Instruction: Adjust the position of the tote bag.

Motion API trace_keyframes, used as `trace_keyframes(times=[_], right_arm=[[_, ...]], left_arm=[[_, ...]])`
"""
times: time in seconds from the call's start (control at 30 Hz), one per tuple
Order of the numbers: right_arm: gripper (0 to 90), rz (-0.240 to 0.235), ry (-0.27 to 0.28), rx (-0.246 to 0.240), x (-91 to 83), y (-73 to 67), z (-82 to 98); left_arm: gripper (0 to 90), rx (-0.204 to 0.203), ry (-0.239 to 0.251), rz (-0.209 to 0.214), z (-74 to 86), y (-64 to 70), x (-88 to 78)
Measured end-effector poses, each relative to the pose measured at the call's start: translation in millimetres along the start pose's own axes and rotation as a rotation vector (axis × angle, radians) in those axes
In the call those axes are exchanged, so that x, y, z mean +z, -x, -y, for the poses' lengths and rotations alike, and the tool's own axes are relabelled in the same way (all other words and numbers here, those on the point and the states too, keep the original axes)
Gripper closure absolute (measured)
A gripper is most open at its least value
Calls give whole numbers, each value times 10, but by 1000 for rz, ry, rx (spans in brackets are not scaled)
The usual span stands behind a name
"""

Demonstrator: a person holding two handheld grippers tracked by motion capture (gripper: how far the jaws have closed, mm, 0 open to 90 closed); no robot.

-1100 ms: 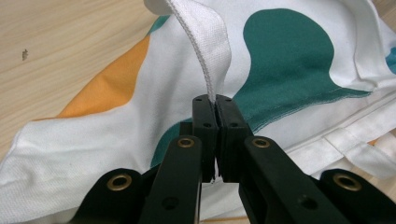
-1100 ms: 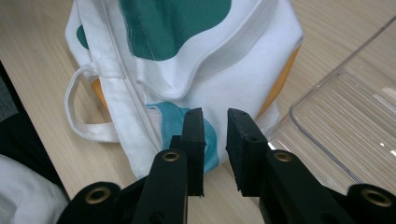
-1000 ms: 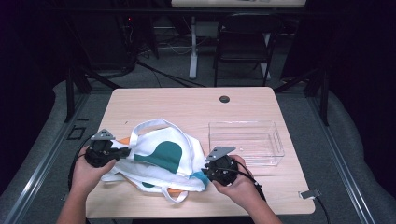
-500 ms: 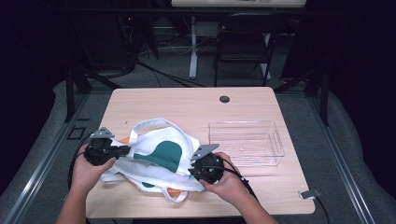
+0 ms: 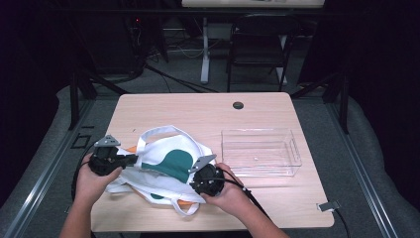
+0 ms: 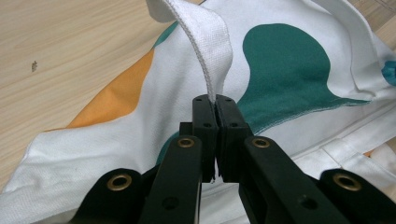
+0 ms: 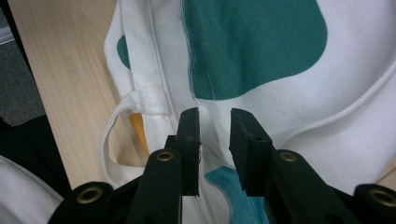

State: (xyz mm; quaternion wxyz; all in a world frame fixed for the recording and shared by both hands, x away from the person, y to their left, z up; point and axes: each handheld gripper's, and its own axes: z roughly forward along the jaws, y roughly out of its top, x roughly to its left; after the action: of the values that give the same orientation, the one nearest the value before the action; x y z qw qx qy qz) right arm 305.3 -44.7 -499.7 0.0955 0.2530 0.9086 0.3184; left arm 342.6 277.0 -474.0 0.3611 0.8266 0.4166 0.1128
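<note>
The white tote bag [image 5: 166, 166] with green and orange patches lies crumpled on the bench [image 5: 198, 106], toward its front left part, and the clear plastic box [image 5: 261, 151] stands just beside the bag on the right. The left tool [image 6: 215, 105] is pressed together on one white strap [image 6: 205, 37] of the bag, which rises from between its jaws, so that side is fixed. The right tool [image 7: 214, 121] hangs over the cloth near the front edge of the bench; its jaws have just been opening, they stand a little apart, and the fabric lies under them, not pinched. I judge that the step in hand is to take a second hold on the bag, maybe to spread or fold it. To do it well, the right tool should come down on a seam or a hem, where the cloth is thick, and close on a single layer only. The left tool should keep its hold without pulling, otherwise the bag may slide and bunch toward the left edge.
</note>
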Motion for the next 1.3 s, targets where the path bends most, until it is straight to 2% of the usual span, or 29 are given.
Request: trace_keyframes(times=[0.17, 0.67, 0.97, 1.3], right_arm=[[721, -2, 1, 4, 67, -28, -22], [701, 5, -41, -19, 218, -53, -58], [753, 22, -51, -34, 258, -65, -57], [817, 25, -47, -26, 220, -51, -69]], left_arm=[[880, -1, -2, 2, 0, 0, 0], [880, -5, 0, 5, 12, -15, 5], [880, -4, -5, 5, 15, -20, 8], [877, -10, -2, 7, 34, -32, 29]])
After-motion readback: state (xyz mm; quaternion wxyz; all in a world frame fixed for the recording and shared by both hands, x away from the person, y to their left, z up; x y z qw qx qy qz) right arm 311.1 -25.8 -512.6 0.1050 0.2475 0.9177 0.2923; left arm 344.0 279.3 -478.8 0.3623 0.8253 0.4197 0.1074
